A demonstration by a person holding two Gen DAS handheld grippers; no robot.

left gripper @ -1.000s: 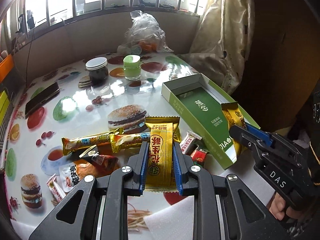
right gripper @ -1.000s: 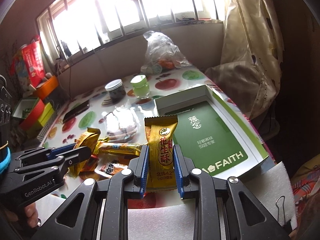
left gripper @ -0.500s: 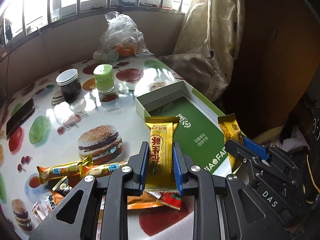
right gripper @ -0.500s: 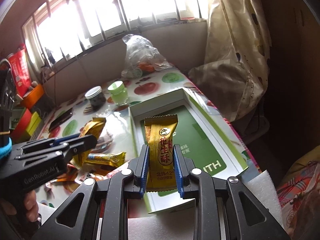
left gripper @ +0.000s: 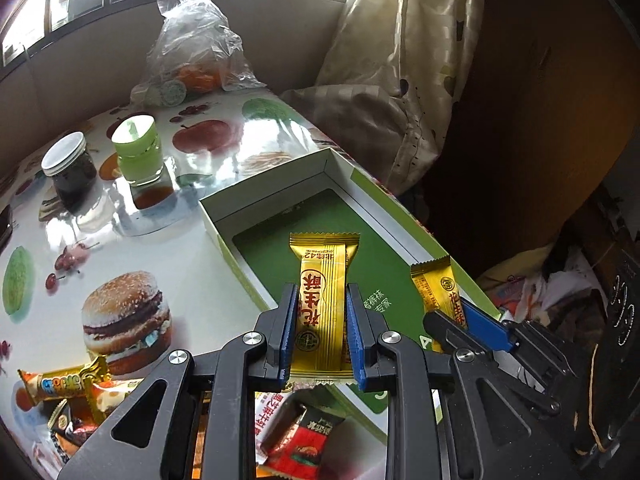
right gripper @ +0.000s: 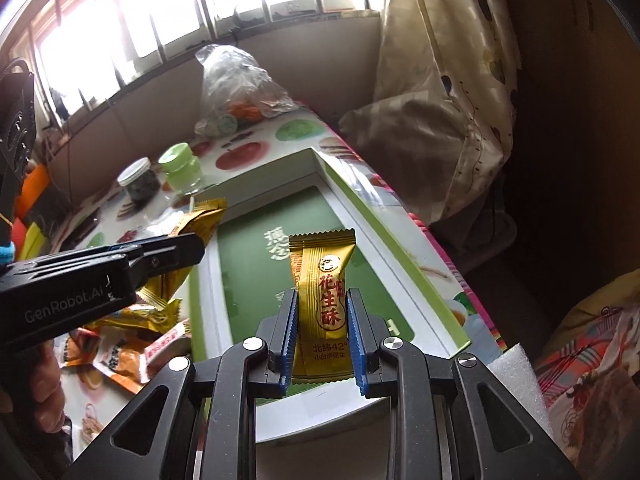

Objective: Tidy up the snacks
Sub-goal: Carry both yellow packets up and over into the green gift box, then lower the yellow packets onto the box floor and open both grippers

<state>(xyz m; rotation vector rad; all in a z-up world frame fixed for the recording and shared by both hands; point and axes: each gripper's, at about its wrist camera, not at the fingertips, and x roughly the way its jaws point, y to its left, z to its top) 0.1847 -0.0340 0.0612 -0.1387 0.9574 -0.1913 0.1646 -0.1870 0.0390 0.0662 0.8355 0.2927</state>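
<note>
Two gold snack bars over the green box.
My left tongs (left gripper: 322,334) and right tongs (right gripper: 322,336) each gripped one gold snack bar (left gripper: 321,304); lowering them into the green box (left gripper: 276,188) seemed next.

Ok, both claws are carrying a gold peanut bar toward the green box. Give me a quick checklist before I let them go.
1. Left claw clamped on its gold peanut bar: ok, both pads press the wrapper.
2. Right claw clamped on the other gold peanut bar: ok.
3. Green box open with bare floor: ok, nothing lies inside.
4. Left bar above the box floor: ok, though only its far end crosses the near wall.
5. Right bar above the box floor: ok.
6. Height above the floor for a gentle drop: cannot tell.
</note>
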